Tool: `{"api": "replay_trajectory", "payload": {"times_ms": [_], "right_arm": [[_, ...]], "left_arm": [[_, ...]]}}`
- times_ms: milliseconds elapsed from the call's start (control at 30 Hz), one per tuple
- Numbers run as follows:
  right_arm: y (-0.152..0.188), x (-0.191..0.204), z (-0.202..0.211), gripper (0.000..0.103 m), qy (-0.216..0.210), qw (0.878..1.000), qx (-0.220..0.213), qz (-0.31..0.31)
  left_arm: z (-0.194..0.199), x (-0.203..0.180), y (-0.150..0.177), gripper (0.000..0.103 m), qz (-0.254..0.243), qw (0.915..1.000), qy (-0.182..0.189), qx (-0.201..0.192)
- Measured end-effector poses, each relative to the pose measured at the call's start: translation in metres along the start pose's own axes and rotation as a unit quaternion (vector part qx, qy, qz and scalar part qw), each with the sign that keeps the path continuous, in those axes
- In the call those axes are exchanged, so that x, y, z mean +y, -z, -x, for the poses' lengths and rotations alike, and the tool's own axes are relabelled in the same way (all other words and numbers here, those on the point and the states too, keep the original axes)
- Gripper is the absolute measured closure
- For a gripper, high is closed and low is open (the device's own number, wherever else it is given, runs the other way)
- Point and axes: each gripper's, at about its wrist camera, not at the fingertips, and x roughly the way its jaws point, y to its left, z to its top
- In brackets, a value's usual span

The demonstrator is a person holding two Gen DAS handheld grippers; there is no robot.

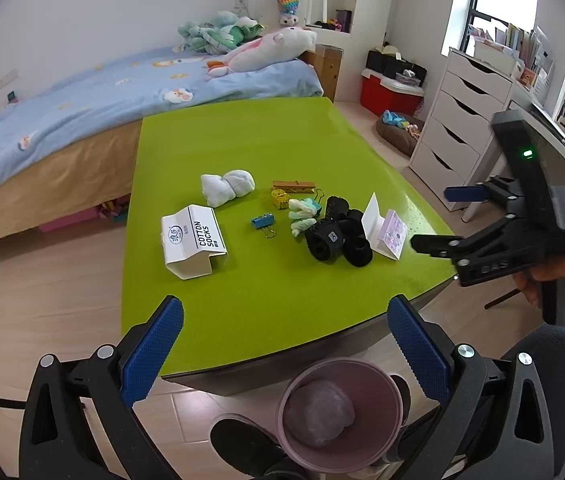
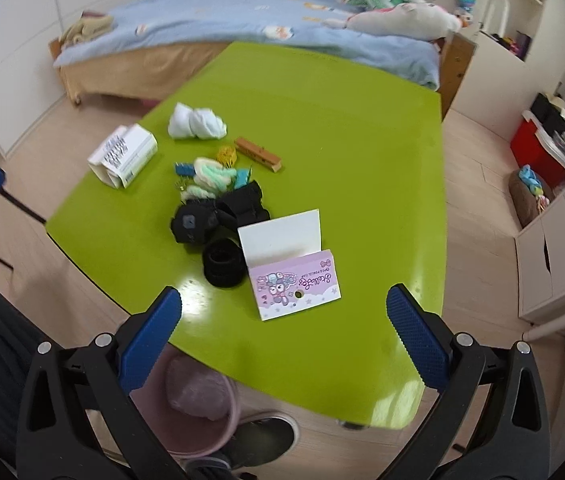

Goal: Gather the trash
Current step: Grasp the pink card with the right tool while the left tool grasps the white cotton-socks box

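Observation:
On the green table (image 1: 242, 148) lie an empty white "cotton socks" box (image 1: 194, 242) (image 2: 122, 156) and a folded pink-and-white cardboard package (image 1: 386, 228) (image 2: 294, 280). A pink trash bin (image 1: 332, 412) (image 2: 198, 400) with a crumpled pale bag inside stands on the floor by the table's near edge. My left gripper (image 1: 282, 344) hangs open and empty over that edge, above the bin. My right gripper (image 2: 282, 328) (image 1: 438, 218) is open and empty too, just short of the pink package.
White rolled socks (image 1: 228, 186), black socks (image 1: 336, 236), pastel socks (image 1: 302, 214), a wooden clip (image 1: 294, 187) and a blue binder clip (image 1: 262, 222) share the table. A shoe (image 2: 262, 436) is beside the bin. A bed (image 1: 82, 96) lies behind, and white drawers (image 1: 458, 120) stand at the right.

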Motion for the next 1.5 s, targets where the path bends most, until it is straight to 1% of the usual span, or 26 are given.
{"api": "replay_trajectory", "payload": {"times_ms": [133, 233, 300, 533, 567, 600, 633, 667, 700, 933, 1067, 1300, 1367, 1500], "right_arm": [[-0.004, -0.003, -0.028, 0.003, -0.004, 0.999, 0.03, 0.033], [-0.007, -0.005, -0.043, 0.003, -0.009, 0.998, 0.044, 0.048], [-0.009, -0.008, -0.051, 0.003, -0.011, 0.997, 0.05, 0.053], [-0.01, -0.014, -0.068, 0.003, -0.039, 0.995, 0.068, 0.06], [-0.01, -0.015, -0.068, 0.006, -0.044, 0.995, 0.066, 0.059], [-0.01, -0.016, -0.067, 0.012, -0.051, 0.995, 0.062, 0.058], [-0.009, -0.016, -0.068, 0.027, -0.053, 0.995, 0.065, 0.057], [-0.009, -0.016, -0.069, 0.035, -0.052, 0.995, 0.069, 0.057], [-0.008, -0.017, -0.069, 0.038, -0.05, 0.995, 0.071, 0.057], [-0.003, -0.02, -0.055, 0.039, -0.046, 0.997, 0.043, 0.035], [0.002, -0.022, -0.039, 0.039, -0.05, 0.998, 0.027, 0.006], [0.01, -0.022, -0.011, 0.039, -0.058, 0.997, 0.0, -0.049], [0.012, -0.019, -0.001, 0.039, -0.057, 0.997, -0.012, -0.057], [0.013, -0.015, 0.012, 0.039, -0.061, 0.996, -0.025, -0.067]], "left_arm": [[0.0, 0.002, 0.001, 0.005, -0.003, 1.0, -0.005, 0.002], [0.0, 0.003, 0.003, 0.005, -0.006, 1.0, -0.007, 0.005], [-0.001, 0.004, 0.004, 0.005, -0.004, 0.9999, -0.006, 0.007], [-0.003, 0.008, 0.006, 0.005, -0.003, 0.9999, -0.007, 0.011], [-0.003, 0.008, 0.006, 0.005, -0.003, 0.9999, -0.007, 0.011], [-0.003, 0.009, 0.006, 0.005, -0.001, 0.9999, -0.007, 0.012], [-0.004, 0.01, 0.006, 0.005, 0.0, 0.9999, -0.007, 0.012], [-0.004, 0.011, 0.006, 0.005, 0.0, 0.9999, -0.007, 0.012], [-0.005, 0.011, 0.006, 0.005, 0.001, 0.9999, -0.007, 0.012], [-0.009, 0.015, -0.001, 0.005, -0.001, 0.9999, -0.012, 0.007], [-0.013, 0.022, -0.01, 0.005, 0.002, 0.9999, -0.015, 0.003], [-0.03, 0.04, -0.032, 0.005, 0.017, 0.9995, -0.026, 0.008], [-0.038, 0.045, -0.038, 0.005, 0.02, 0.9994, -0.025, 0.015], [-0.063, 0.06, -0.052, 0.005, 0.033, 0.9976, -0.037, 0.048]]}}
